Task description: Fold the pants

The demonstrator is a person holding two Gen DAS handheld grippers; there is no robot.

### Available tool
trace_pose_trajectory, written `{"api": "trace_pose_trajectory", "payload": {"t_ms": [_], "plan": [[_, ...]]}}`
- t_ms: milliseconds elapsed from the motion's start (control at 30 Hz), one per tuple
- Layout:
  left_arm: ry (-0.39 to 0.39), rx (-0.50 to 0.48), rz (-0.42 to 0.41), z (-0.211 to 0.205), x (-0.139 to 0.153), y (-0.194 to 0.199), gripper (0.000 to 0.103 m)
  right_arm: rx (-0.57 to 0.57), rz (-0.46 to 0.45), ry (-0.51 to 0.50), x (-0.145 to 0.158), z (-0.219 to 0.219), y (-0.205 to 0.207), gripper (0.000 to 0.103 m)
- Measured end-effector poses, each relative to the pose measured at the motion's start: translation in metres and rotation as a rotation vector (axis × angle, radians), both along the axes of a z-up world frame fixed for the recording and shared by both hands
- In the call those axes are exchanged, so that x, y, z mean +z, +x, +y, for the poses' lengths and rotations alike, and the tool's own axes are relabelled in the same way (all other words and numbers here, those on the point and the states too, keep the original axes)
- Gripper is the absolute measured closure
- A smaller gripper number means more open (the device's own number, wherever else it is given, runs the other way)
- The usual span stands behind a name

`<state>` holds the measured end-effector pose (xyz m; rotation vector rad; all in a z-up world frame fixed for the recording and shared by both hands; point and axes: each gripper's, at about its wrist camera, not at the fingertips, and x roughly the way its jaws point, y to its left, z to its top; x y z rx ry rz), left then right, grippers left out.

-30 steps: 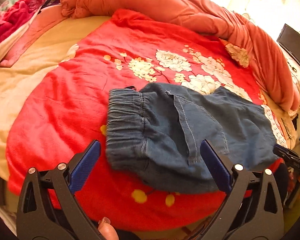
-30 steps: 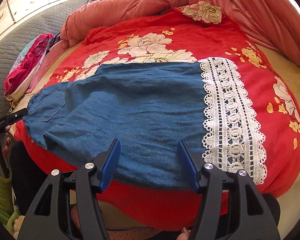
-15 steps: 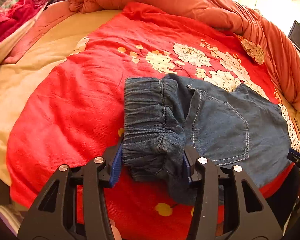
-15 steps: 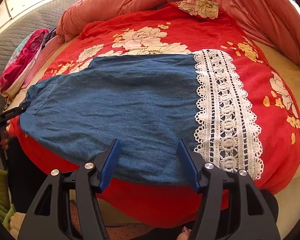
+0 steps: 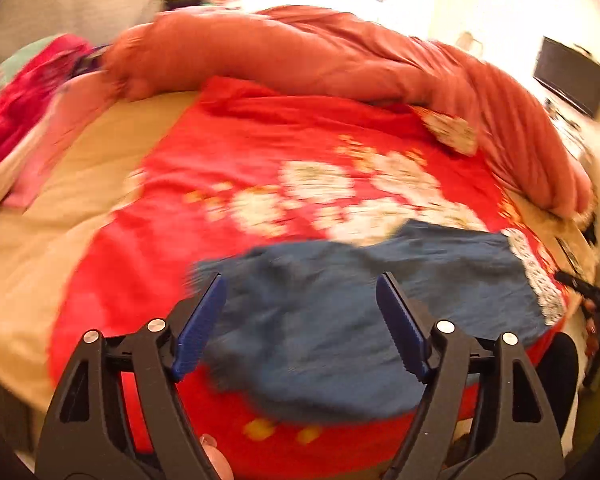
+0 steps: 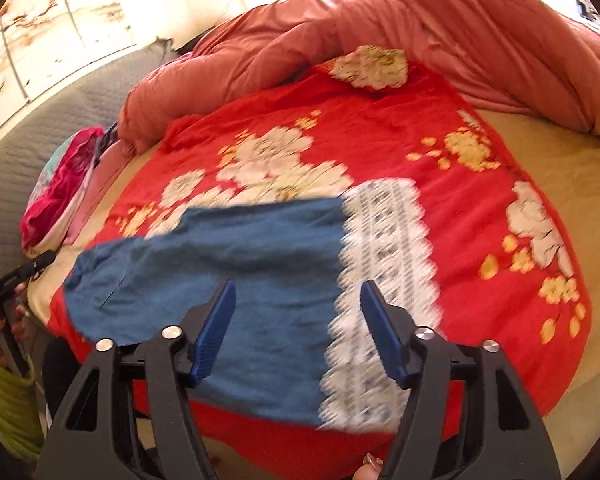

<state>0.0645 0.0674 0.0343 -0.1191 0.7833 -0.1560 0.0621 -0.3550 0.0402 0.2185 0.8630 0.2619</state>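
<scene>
Left wrist view
- Picture quality: blurred by motion; fine seams not readable.
- left gripper (image 5: 300, 312): jaws spread and opening; blue pads press on nothing. The cloth seen between them lies below on the bed, not pinched.
- pants (image 5: 360, 320): blue denim, lying flat on the red floral blanket (image 5: 228, 168) near the bed's front edge; waist end toward the left, white lace hem (image 5: 536, 276) at the right end.
- Surroundings: rumpled orange duvet (image 5: 320, 52) along the far side; pink clothes pile (image 5: 16, 108) at the far left; beige sheet (image 5: 60, 208) left of the blanket; dark screen (image 5: 570, 76) on the wall at right.
- right gripper, seen from here (image 5: 580, 286): only a dark tip at the right edge, beside the lace end.
- Fingertip (image 5: 216, 458): visible at the bottom between the gripper arms.

Right wrist view
- right gripper (image 6: 298, 322): jaws apart and opening, released; nothing clamped. It hovers over the boundary of denim and lace.
- pants (image 6: 228, 264): spread across the blanket (image 6: 380, 128), lace hem (image 6: 384, 264) to the right, waist end to the left.
- left gripper, seen from here (image 6: 32, 266): dark tip at the left edge, near the waist end, held by a hand with a green sleeve (image 6: 4, 400).
- Background: grey quilted headboard (image 6: 44, 128), duvet (image 6: 440, 36) behind.
</scene>
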Motion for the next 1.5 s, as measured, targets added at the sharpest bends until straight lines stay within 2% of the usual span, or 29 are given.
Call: {"api": "trace_pose_trajectory", "payload": {"t_ms": [100, 200, 400, 467, 567, 633, 667, 1000, 1033, 1133, 1233, 1333, 1400, 1500], "plan": [[-0.015, -0.092, 0.031, -0.041, -0.008, 0.036, 0.033, -0.04, 0.0, 0.007, 0.0, -0.019, 0.027, 0.038], [-0.056, -0.169, 0.106, -0.078, -0.024, 0.079, 0.033, -0.054, 0.035, 0.047, -0.008, -0.037, 0.063, 0.038], [-0.049, -0.177, 0.192, -0.11, -0.054, 0.132, 0.033, -0.05, 0.162, 0.106, -0.041, -0.057, 0.114, 0.038], [-0.048, -0.176, 0.216, -0.113, -0.063, 0.145, 0.042, -0.056, 0.195, 0.129, -0.053, -0.062, 0.125, 0.037], [-0.077, -0.192, 0.257, -0.112, -0.076, 0.158, 0.047, -0.031, 0.219, 0.137, -0.066, -0.064, 0.137, 0.042], [-0.08, -0.213, 0.276, -0.116, -0.083, 0.162, 0.053, -0.005, 0.212, 0.133, -0.067, -0.062, 0.14, 0.047], [-0.078, -0.222, 0.284, -0.117, -0.087, 0.162, 0.054, 0.016, 0.205, 0.137, -0.068, -0.06, 0.141, 0.054], [-0.103, -0.371, 0.303, -0.143, -0.102, 0.162, 0.055, 0.148, 0.168, 0.182, -0.074, -0.049, 0.133, 0.079], [-0.096, -0.37, 0.312, -0.145, -0.103, 0.164, 0.055, 0.155, 0.154, 0.193, -0.073, -0.049, 0.131, 0.079], [-0.094, -0.35, 0.321, -0.147, -0.101, 0.164, 0.076, 0.165, 0.086, 0.184, -0.061, -0.046, 0.121, 0.082], [-0.117, -0.316, 0.318, -0.143, -0.098, 0.163, 0.088, 0.167, -0.001, 0.145, -0.04, -0.043, 0.111, 0.083], [-0.094, -0.303, 0.27, -0.144, -0.085, 0.161, 0.092, 0.182, -0.065, 0.071, -0.016, -0.037, 0.111, 0.084], [-0.047, -0.297, 0.221, -0.15, -0.075, 0.16, 0.092, 0.198, -0.09, 0.007, -0.006, -0.032, 0.116, 0.084], [0.019, -0.279, 0.183, -0.158, -0.072, 0.163, 0.092, 0.201, -0.064, -0.068, -0.008, -0.027, 0.134, 0.084]]}}
